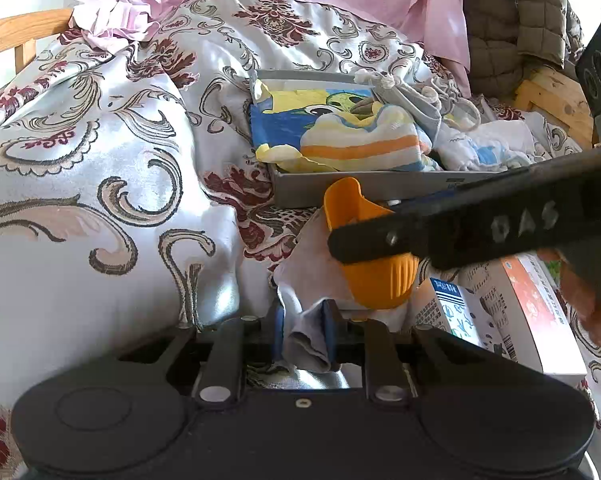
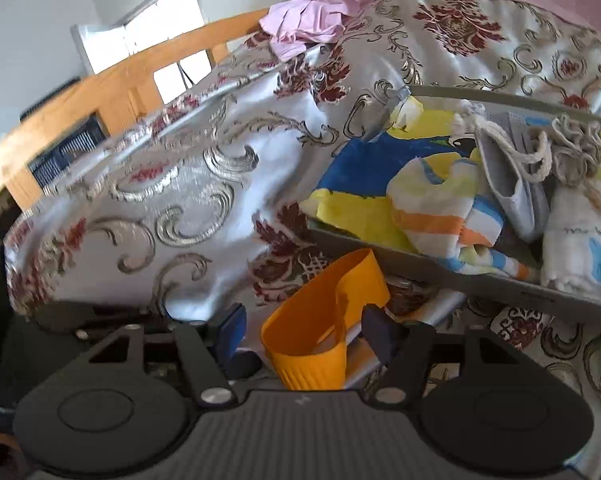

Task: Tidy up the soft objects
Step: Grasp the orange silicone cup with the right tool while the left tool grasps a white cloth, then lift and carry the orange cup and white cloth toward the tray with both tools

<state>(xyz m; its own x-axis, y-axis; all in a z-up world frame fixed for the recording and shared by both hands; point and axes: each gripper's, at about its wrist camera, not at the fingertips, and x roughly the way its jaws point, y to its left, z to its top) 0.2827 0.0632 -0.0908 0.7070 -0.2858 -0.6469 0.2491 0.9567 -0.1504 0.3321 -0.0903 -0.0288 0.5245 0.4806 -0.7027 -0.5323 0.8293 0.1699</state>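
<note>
1. Left wrist view. The left gripper (image 1: 304, 336) has its blue pads pinched together on a fold of pale grey cloth (image 1: 306, 280); the cloth rises from the pads and spreads over the patterned satin bedspread (image 1: 112, 148), just short of the grey tray.
2. Same view. An orange silicone cup (image 1: 374, 248) lies on the grey cloth, just beyond the pads. A black arm of the right gripper (image 1: 480, 228), lettered "DAS", crosses over the cup.
3. Only this view shows: two printed cartons (image 1: 512, 312) at the right beside the cloth, an olive quilted jacket (image 1: 516, 20) at the upper right, and a wooden frame corner (image 1: 556, 100).
4. Grey tray (image 1: 340, 188) sits past the cup, holding a striped orange-and-blue towel (image 1: 360, 144), a grey drawstring pouch (image 1: 412, 96) and a white cloth with blue print (image 1: 480, 148) on a blue-and-yellow cartoon sheet (image 1: 284, 128).
5. Right wrist view. The right gripper (image 2: 300, 332) stands apart; the orange silicone cup (image 2: 320, 320) sits between its fingers, with the right pad against the cup. I cannot tell whether the left pad touches it.
6. Only this view shows: a wooden bed rail (image 2: 112, 80) and a bright window (image 2: 152, 20) at the left.
7. The tray (image 2: 500, 284) lies just beyond the cup, to the right, with the striped towel (image 2: 440, 212), pouch (image 2: 508, 168) and white cloth (image 2: 580, 240) inside. Pink fabric (image 2: 308, 20) is heaped farther back.
</note>
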